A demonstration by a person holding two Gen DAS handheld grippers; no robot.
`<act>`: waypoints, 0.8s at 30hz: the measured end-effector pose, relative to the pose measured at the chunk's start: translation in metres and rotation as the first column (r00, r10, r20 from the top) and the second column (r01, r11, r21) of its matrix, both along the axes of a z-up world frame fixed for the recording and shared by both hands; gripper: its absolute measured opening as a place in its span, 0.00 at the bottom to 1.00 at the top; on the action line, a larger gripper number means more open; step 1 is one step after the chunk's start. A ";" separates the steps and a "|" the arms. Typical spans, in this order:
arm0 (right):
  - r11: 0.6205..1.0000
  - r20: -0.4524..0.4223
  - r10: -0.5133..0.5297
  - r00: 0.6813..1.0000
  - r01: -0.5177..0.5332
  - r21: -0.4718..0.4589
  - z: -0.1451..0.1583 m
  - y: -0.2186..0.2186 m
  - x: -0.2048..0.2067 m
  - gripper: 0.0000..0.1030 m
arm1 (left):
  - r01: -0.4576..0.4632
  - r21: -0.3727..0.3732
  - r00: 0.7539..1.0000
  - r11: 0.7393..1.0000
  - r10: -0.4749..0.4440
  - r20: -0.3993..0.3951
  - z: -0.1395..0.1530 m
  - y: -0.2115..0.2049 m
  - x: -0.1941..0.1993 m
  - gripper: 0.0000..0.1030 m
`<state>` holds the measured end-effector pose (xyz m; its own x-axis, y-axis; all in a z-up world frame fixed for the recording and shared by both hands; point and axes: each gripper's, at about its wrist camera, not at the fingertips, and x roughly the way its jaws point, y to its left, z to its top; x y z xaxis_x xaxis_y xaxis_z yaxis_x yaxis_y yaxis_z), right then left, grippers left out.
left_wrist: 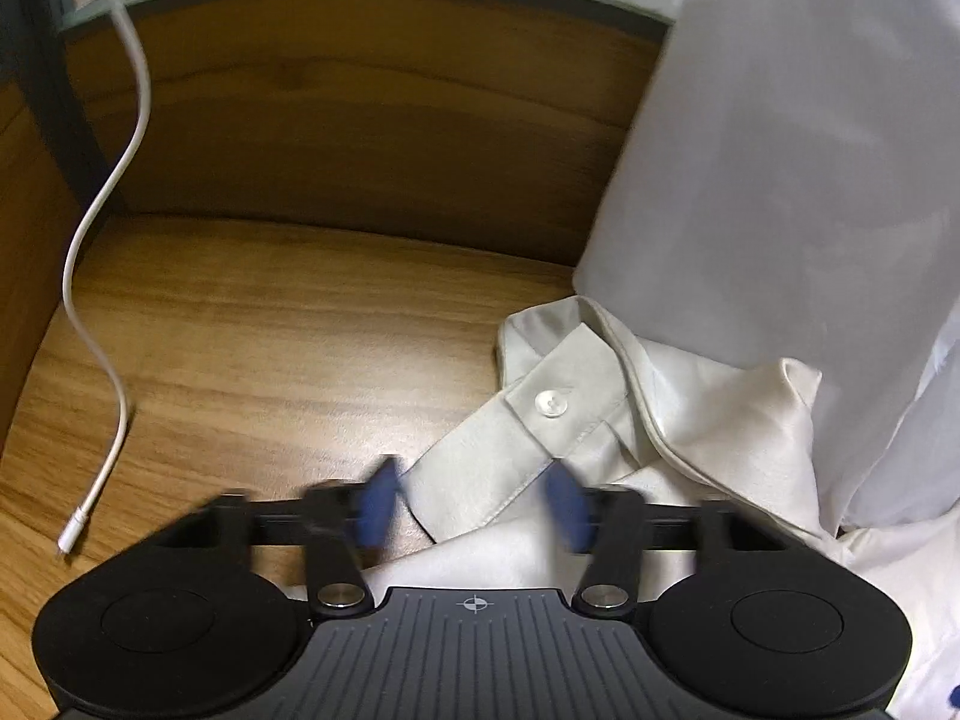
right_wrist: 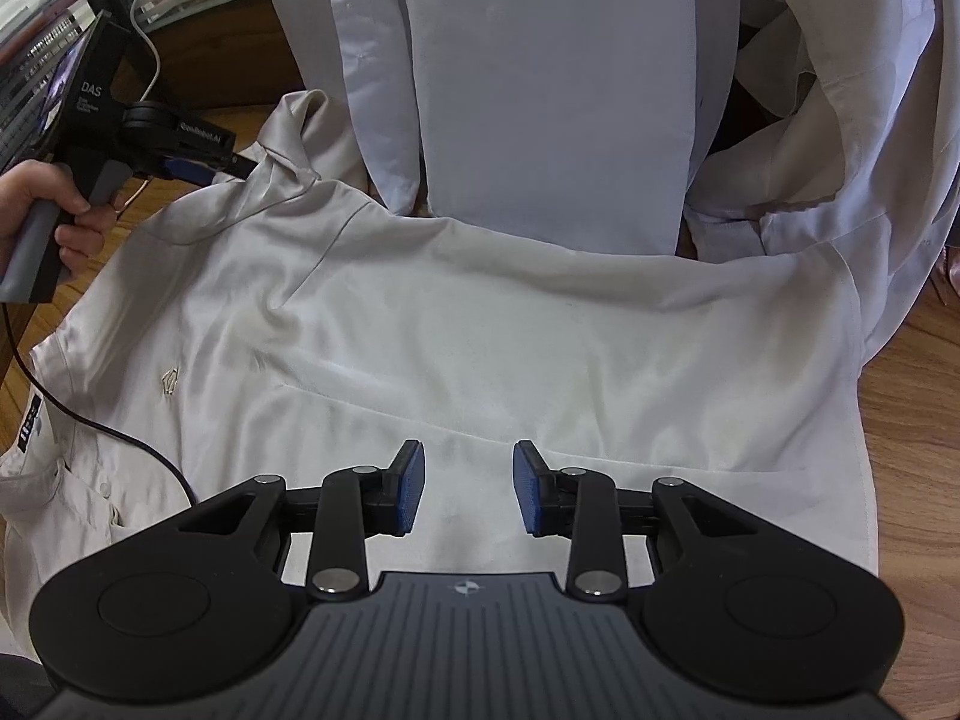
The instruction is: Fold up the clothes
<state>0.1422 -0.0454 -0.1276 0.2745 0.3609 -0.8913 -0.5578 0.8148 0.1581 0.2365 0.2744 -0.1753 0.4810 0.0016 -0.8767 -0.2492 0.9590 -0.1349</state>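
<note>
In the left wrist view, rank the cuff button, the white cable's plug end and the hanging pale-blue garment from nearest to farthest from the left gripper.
From the left gripper:
1. Cuff button, just ahead, slightly right, on the cream shirt.
2. Cable plug end, far left on the wooden table.
3. Hanging pale-blue garment, upper right, behind the shirt.

Free wood on the left, cloth blocking the right

In the left wrist view the wooden table is bare on its left half up to the back wall, and only a white cable lies there near the left edge. The cream shirt covers most of the surface, and a hanging white garment closes the far side. At the right edge a narrow strip of wood is free beside the shirt.
</note>
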 end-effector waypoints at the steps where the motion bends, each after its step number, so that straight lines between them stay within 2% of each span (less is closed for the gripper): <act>1: 1.000 0.004 -0.001 1.000 0.001 0.001 0.001 0.000 0.000 0.36 | 0.003 0.000 1.000 1.000 -0.003 0.009 0.001 -0.002 -0.002 0.12; 4: 1.000 0.022 -0.005 1.000 0.005 0.010 0.005 -0.004 -0.003 0.36 | 0.009 0.026 0.999 1.000 -0.010 0.054 0.010 -0.009 -0.008 0.08; 6: 1.000 0.034 -0.014 0.999 0.014 0.016 0.010 -0.009 -0.005 0.36 | -0.004 0.051 0.994 0.999 -0.002 0.109 0.027 -0.011 -0.014 0.07; 9: 0.999 0.054 -0.030 0.998 0.028 0.026 0.017 -0.018 -0.009 0.36 | -0.025 0.076 0.980 0.997 0.009 0.198 0.061 -0.013 -0.023 0.06; 13: 0.998 0.076 -0.044 0.996 0.041 0.039 0.027 -0.031 -0.018 0.36 | -0.008 0.090 0.944 0.996 -0.022 0.330 0.121 -0.022 -0.043 0.06; 16: 0.997 0.085 -0.060 0.995 0.055 0.054 0.034 -0.041 -0.024 0.36 | 0.058 0.090 0.909 0.994 -0.090 0.407 0.163 -0.041 -0.061 0.06; 19: 0.994 0.087 -0.081 0.993 0.075 0.079 0.041 -0.049 -0.032 0.36 | 0.151 0.094 0.877 0.984 -0.177 0.446 0.190 -0.070 -0.083 0.06; 24: 0.985 0.089 -0.120 0.989 0.108 0.134 0.055 -0.062 -0.045 0.36 | 0.313 0.069 0.842 0.947 -0.310 0.442 0.200 -0.130 -0.108 0.06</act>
